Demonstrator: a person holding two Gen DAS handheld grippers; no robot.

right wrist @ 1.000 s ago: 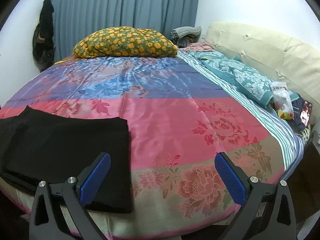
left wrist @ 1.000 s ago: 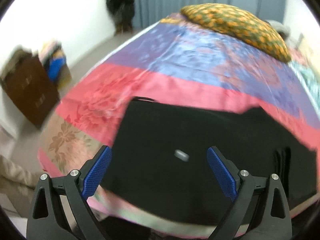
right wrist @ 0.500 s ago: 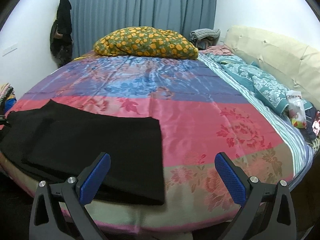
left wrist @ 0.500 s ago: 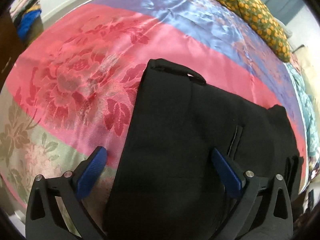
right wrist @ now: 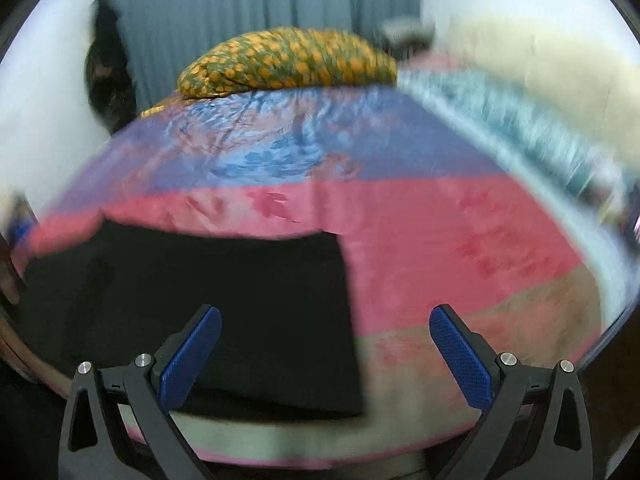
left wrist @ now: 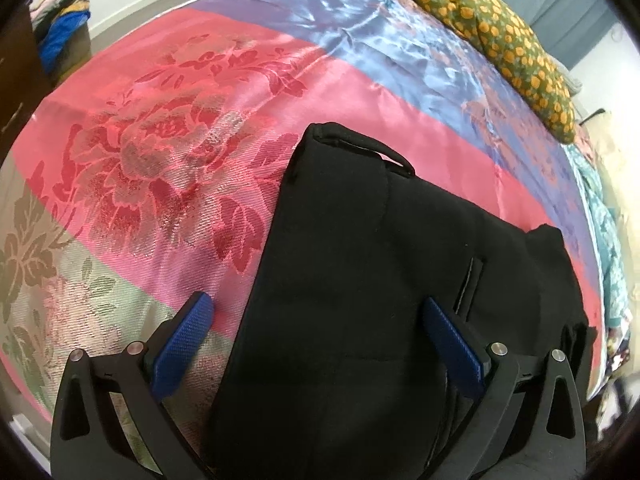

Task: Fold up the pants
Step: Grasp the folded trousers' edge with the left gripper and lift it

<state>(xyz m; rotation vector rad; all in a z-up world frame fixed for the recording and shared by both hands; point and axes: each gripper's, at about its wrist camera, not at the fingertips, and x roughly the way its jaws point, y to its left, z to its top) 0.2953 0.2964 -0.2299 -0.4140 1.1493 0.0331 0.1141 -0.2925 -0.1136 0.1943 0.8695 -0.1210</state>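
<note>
The black pants (left wrist: pixel 380 280) lie folded flat on the satin bedspread (left wrist: pixel 168 128) near the bed's front edge. My left gripper (left wrist: pixel 316 344) is open and empty, low over the waistband end, its fingers astride the pants' left edge. A belt loop (left wrist: pixel 394 156) sticks up at the far corner. In the blurred right wrist view the pants (right wrist: pixel 224 300) lie at lower left. My right gripper (right wrist: pixel 324 352) is open and empty, over their right end.
A green pillow with orange dots (left wrist: pixel 492 36) lies at the head of the bed. A teal blanket (right wrist: pixel 520 132) and a cream headboard (right wrist: pixel 540 68) run along the right side. A dark cabinet with stacked clothes (left wrist: pixel 60 20) stands left of the bed.
My left gripper has dropped from a higher view to close above the pants' waistband end. My right gripper has swung left, so the pants fill more of its view. Both stay open.
</note>
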